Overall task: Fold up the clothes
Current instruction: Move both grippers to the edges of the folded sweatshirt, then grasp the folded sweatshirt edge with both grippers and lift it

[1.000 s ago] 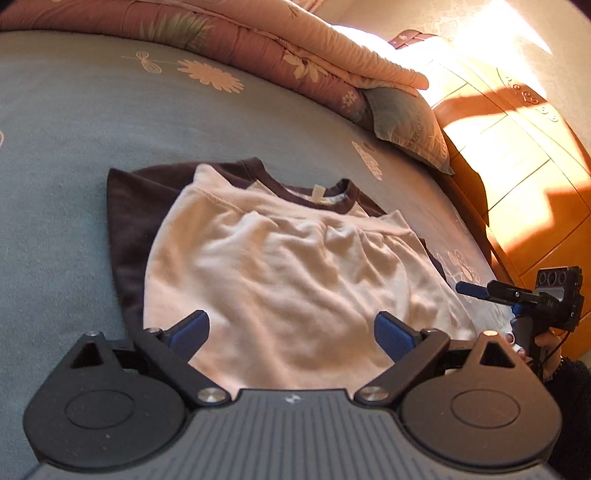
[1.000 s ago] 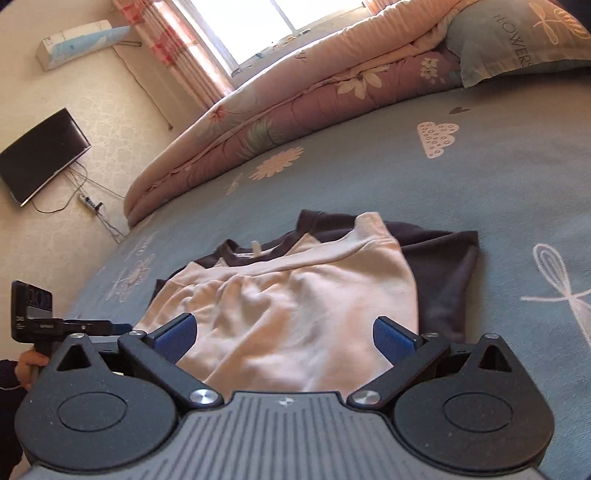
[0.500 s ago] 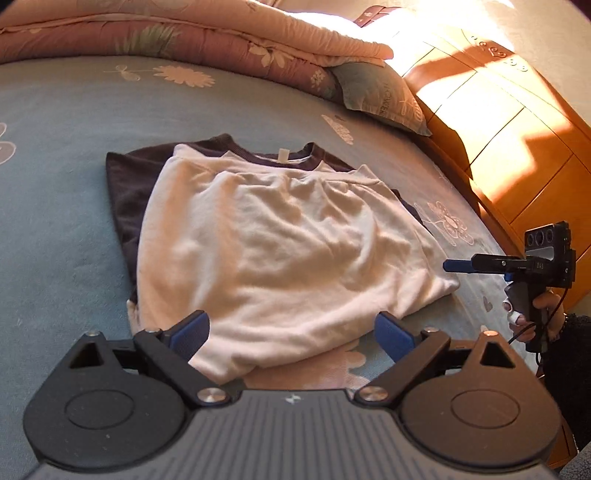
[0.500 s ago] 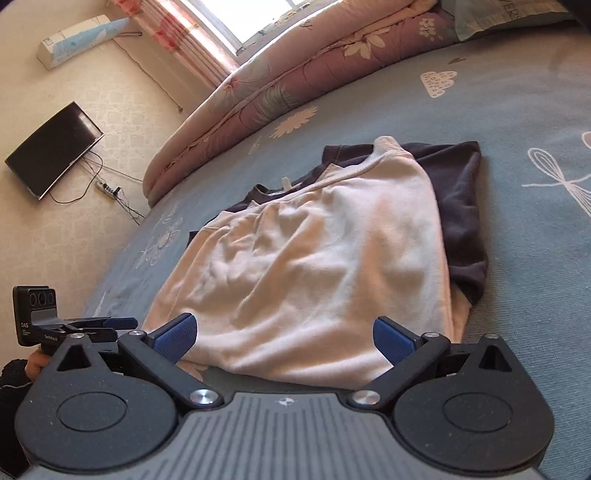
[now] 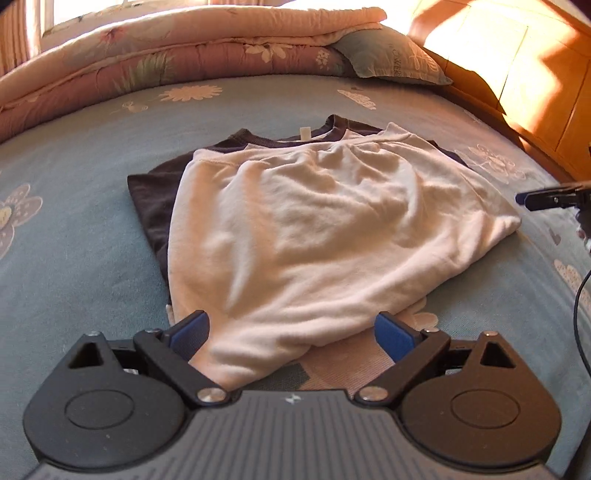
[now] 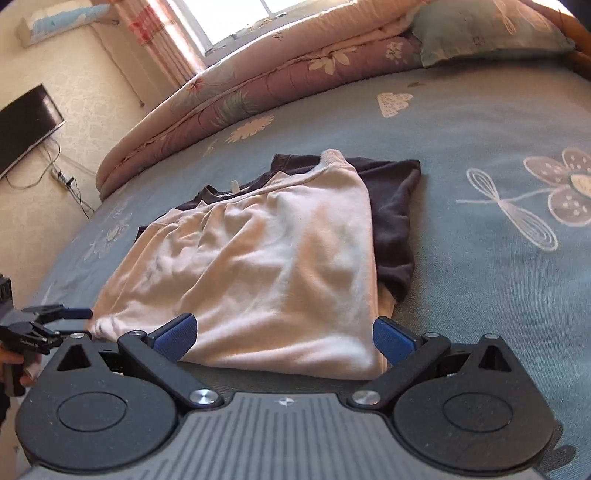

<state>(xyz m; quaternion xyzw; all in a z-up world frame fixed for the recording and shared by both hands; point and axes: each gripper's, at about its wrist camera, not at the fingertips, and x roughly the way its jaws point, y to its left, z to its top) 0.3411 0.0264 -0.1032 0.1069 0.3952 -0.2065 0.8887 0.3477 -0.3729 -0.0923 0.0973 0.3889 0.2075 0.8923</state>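
A cream shirt (image 5: 314, 229) with dark sleeves and a dark collar lies folded on the blue flowered bedspread (image 5: 74, 258). Its near folded edge sits between the fingers of my left gripper (image 5: 291, 332), which is open and holds nothing. In the right wrist view the same shirt (image 6: 266, 266) lies just ahead of my right gripper (image 6: 283, 334), also open and holding nothing. A dark sleeve (image 6: 391, 221) sticks out on the shirt's right side. The left gripper (image 6: 55, 317) shows at the left edge by the shirt's corner. The right gripper (image 5: 546, 197) shows at the right edge.
A rolled pink floral quilt (image 5: 184, 62) and a pillow (image 5: 391, 59) lie along the far side of the bed. Wooden panelling (image 5: 517, 81) stands at the right. A wall television (image 6: 26, 129) and a curtained window (image 6: 236, 18) are beyond the bed.
Both grippers have drawn back toward the shirt's near edge, which now shows in front of the fingers. Both stayed open. The shirt itself has not shifted.
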